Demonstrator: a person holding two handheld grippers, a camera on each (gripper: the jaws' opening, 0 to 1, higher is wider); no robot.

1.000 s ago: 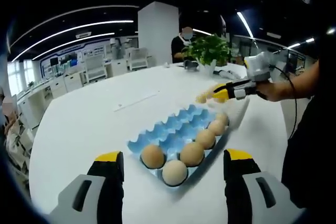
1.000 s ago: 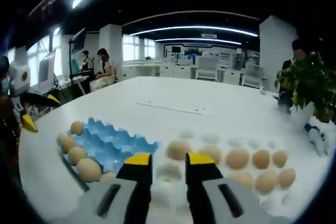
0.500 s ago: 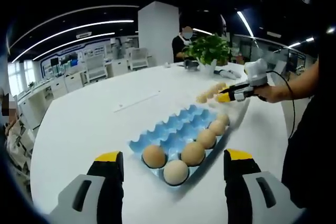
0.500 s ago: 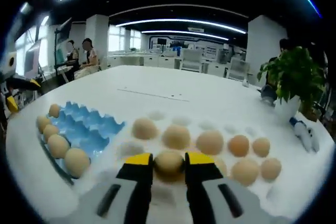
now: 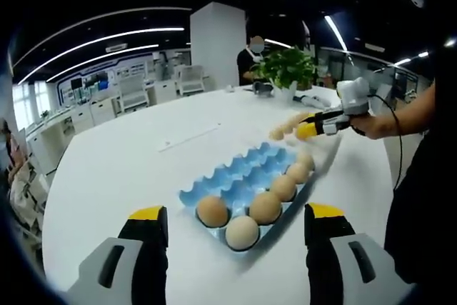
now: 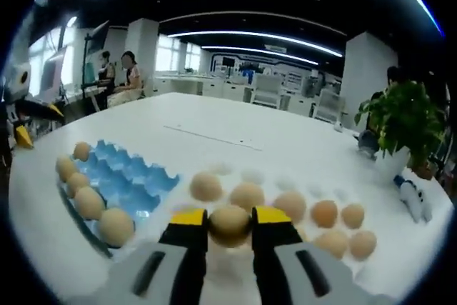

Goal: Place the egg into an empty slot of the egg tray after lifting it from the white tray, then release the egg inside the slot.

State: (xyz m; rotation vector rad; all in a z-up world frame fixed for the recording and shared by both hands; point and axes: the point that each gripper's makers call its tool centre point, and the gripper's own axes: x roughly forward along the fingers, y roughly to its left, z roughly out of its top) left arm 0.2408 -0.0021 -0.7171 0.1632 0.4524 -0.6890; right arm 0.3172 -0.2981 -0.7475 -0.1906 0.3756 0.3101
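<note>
A blue egg tray (image 5: 246,173) lies on the white table, with several brown eggs along its near and right side; in the right gripper view the same egg tray (image 6: 132,180) sits at the left. My right gripper (image 6: 230,221) is shut on a brown egg (image 6: 229,223) held above the white tray (image 6: 285,191), which carries several more eggs (image 6: 247,194). That right gripper (image 5: 314,128) appears in the left gripper view beyond the blue tray, held by a person's hand. My left gripper (image 5: 235,216) hangs open in front of the blue tray, holding nothing.
A potted green plant (image 6: 403,116) stands at the table's far side, also seen as a plant (image 5: 285,68) in the left gripper view. People sit at desks (image 6: 118,80) in the background. A white pillar (image 5: 214,44) rises behind the table.
My right gripper closed on an egg from the white tray and has lifted it slightly. The left gripper has stayed almost still.
</note>
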